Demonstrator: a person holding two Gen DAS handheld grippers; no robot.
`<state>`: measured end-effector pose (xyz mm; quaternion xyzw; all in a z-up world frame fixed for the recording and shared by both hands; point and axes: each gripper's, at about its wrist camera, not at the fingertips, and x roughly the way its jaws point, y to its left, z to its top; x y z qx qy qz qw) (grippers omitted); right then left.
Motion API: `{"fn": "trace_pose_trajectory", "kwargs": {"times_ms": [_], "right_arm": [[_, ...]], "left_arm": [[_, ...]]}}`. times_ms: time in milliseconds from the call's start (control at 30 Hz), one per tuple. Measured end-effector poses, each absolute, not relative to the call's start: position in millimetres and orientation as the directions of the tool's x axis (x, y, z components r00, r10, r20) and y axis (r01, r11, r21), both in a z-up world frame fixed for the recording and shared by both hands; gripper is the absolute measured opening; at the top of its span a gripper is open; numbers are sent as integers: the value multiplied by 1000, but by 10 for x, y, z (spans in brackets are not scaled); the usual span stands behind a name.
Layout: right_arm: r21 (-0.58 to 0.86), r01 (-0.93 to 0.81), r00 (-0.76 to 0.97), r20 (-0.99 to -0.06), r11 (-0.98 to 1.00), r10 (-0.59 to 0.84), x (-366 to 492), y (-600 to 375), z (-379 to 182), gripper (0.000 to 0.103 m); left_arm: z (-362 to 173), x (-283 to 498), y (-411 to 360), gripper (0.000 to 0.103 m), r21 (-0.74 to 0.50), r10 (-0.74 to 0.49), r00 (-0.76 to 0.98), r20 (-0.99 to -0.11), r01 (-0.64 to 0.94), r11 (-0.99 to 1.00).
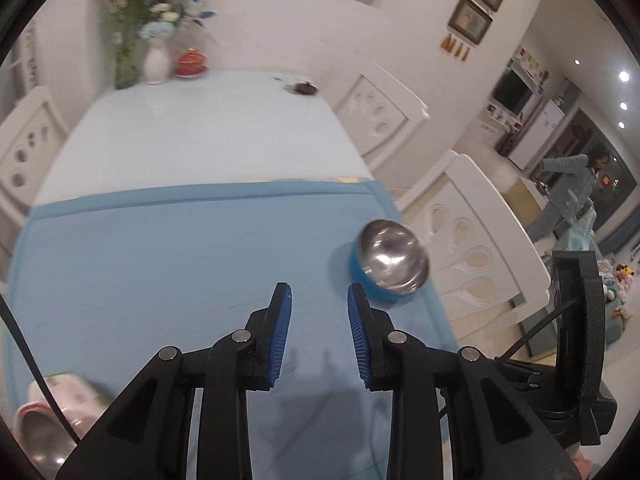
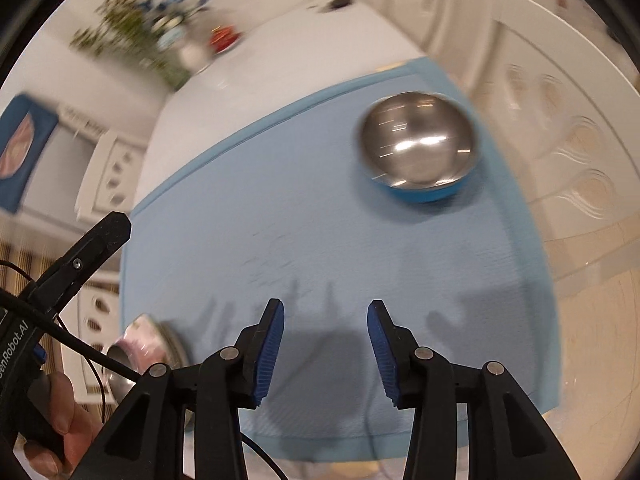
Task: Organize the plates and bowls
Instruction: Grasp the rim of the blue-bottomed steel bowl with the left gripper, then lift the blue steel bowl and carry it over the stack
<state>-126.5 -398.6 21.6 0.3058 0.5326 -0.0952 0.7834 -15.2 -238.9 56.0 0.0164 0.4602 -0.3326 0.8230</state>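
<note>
While both tools hang above the blue mat (image 1: pixel 160 264) on the white bench (image 1: pixel 208 132), neither holds anything: left tool (image 1: pixel 319 294) gapes moderately, right tool (image 2: pixel 326 310) wide. Blue bowl (image 1: pixel 390 260), steel-lined, sits at the mat's far right edge. Pink bowl (image 1: pixel 60 404), steel-lined, sits at its near left corner.

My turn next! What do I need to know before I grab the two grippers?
Left gripper: open, holding nothing, above the blue mat.
Right gripper: open, holding nothing, above the same mat.
Blue bowl with a steel inside: upright near the mat's far right corner.
Pink bowl: at the mat's near left edge, also steel inside.
Done: nothing stacked yet; the bowls sit apart.
Left: pick one bowl up and bring it to the other. No plates in view.
</note>
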Motion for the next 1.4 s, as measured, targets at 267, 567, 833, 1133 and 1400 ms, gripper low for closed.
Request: {"fn": "trace_pose_trajectory", "kwargs": {"times_ms": [267, 567, 833, 1133, 1400], "right_arm": [[394, 559, 417, -894, 729, 164, -1238, -4838, 29, 44], [451, 576, 439, -874, 682, 207, -1004, -5230, -254, 47], [405, 573, 406, -896, 713, 182, -684, -5457, -554, 47], [360, 538, 388, -908, 762, 154, -492, -5459, -790, 36], [340, 521, 383, -913, 783, 141, -491, -5409, -847, 21]], "left_arm": [[240, 69, -3013, 27, -304, -513, 275, -813, 552, 776], [-342, 474, -3244, 33, -398, -501, 118, -857, 464, 791], [-604, 641, -3588, 33, -419, -512, 64, -857, 492, 763], [-895, 698, -3690, 30, -452, -528, 14, -849, 497, 741], [-927, 673, -3620, 14, -453, -535, 29, -844, 496, 741]]}}
